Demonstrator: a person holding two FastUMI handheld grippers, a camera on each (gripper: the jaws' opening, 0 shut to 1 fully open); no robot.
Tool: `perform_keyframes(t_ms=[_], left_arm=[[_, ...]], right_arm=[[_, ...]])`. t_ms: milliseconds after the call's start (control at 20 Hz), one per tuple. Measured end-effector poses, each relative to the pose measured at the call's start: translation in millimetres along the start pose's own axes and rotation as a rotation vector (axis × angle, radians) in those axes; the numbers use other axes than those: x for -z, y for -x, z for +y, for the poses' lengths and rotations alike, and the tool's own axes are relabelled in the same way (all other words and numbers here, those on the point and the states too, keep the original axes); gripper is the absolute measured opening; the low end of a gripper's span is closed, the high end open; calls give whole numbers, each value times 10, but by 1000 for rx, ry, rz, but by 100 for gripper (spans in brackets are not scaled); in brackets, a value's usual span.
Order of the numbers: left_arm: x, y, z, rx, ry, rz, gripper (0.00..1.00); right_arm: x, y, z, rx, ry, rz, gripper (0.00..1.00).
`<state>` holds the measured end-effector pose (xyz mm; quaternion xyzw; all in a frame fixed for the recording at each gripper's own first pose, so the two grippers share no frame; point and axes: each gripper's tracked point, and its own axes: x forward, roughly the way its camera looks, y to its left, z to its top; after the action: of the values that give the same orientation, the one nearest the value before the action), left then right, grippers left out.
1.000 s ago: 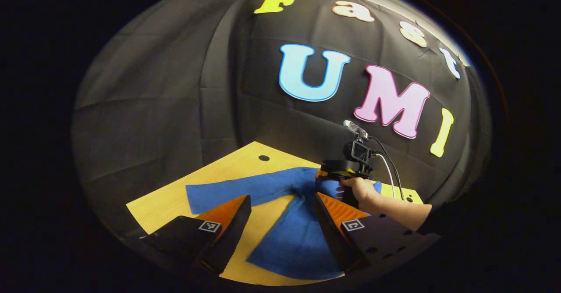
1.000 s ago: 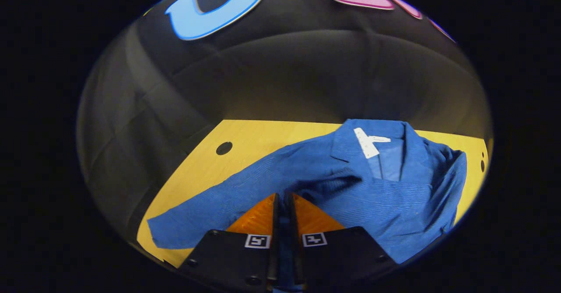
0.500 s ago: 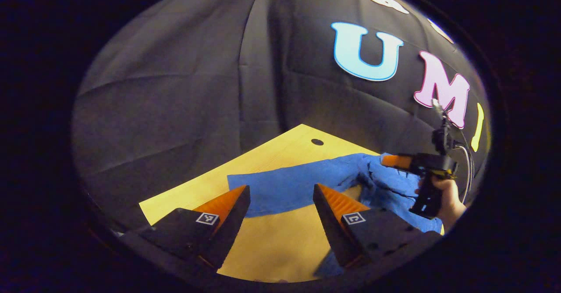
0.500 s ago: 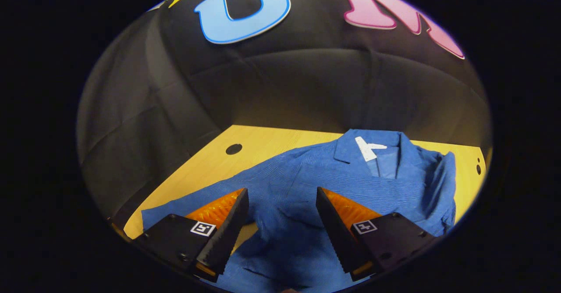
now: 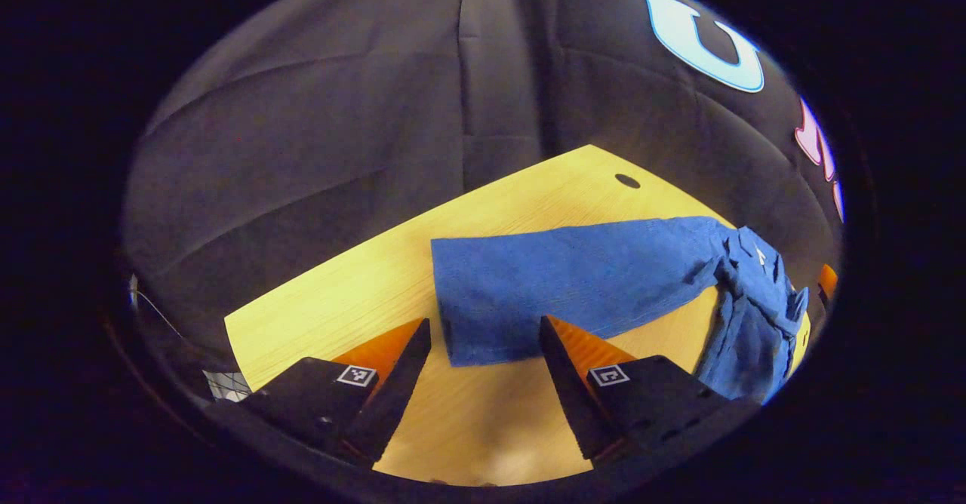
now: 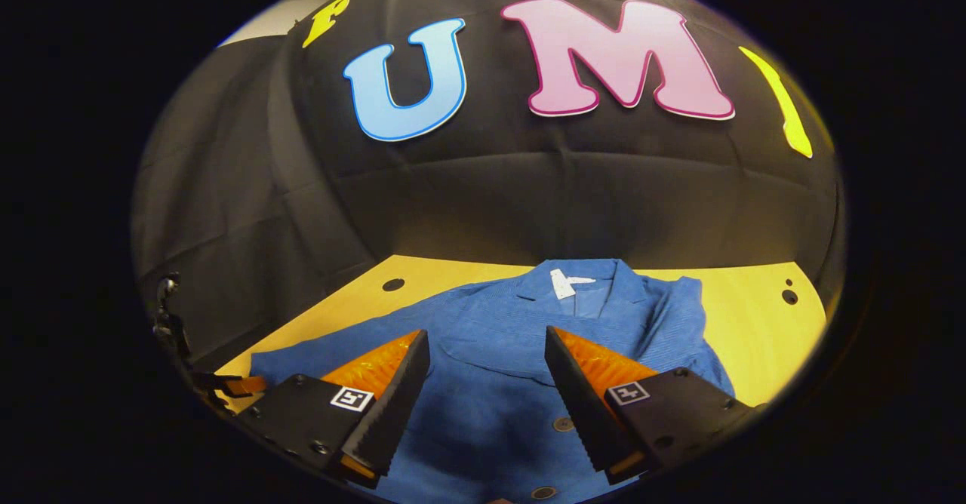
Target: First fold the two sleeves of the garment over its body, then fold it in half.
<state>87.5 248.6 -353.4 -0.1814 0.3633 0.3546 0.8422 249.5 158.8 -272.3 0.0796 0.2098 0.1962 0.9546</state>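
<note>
Blue jacket [image 6: 528,338] lies on the yellow wooden table [image 6: 755,323], front side up, collar toward the black cloth wall [image 6: 573,187]. The cloth is a fine-ribbed, corduroy-like fabric. A white label [image 6: 562,283] sits inside the open collar, and dark round buttons [image 6: 561,423] run down the front toward the near edge. In the right gripper view the sleeve on the right of the picture is folded in over the body, leaving a neat slanted edge, with bare table beyond it. The other sleeve [image 5: 558,281] stretches out flat and straight across the table, well away from the body; in the left gripper view its squared cuff end lies just ahead of the fingers, and the rest of the jacket bunches up at the far right of that picture.

Left gripper [image 5: 483,338] hovers over the bare table just short of the cuff, its fingers spread wide and grasping nothing. Right gripper [image 6: 487,345] hangs over the jacket's chest, fingers likewise parted with the blue cloth showing between them, nothing pinched.

Small dark round holes [image 6: 392,284] mark the table near its far corners. No containers stand on the table.
</note>
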Motion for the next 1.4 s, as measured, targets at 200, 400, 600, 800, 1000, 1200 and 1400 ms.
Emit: perform_keyframes(t_ms=[200,400,600,800,1000,1200,1400], left_arm=[[-80,55,-99,-13,-40,16,66],[-163,-15,-233,71,-43,41,22],[-172,-41,-304,111,21,19,0],[-319,18,-313,105,24,-8,0],[-807,361,-743,172,3,-122,0],[-1297,792,-1557,304,-69,-235,0],[-1578,1150,-2742,490,-173,-362,0]], right_arm=[[4,78,-197,12,-15,4,97],[-7,164,-311,9,-75,10,97],[-55,269,-469,16,-78,-1,97],[-62,353,-731,59,-52,-7,96],[-34,518,-1070,129,-70,-3,97],[45,745,-1405,196,-106,8,97],[107,975,-1780,265,-143,6,97]])
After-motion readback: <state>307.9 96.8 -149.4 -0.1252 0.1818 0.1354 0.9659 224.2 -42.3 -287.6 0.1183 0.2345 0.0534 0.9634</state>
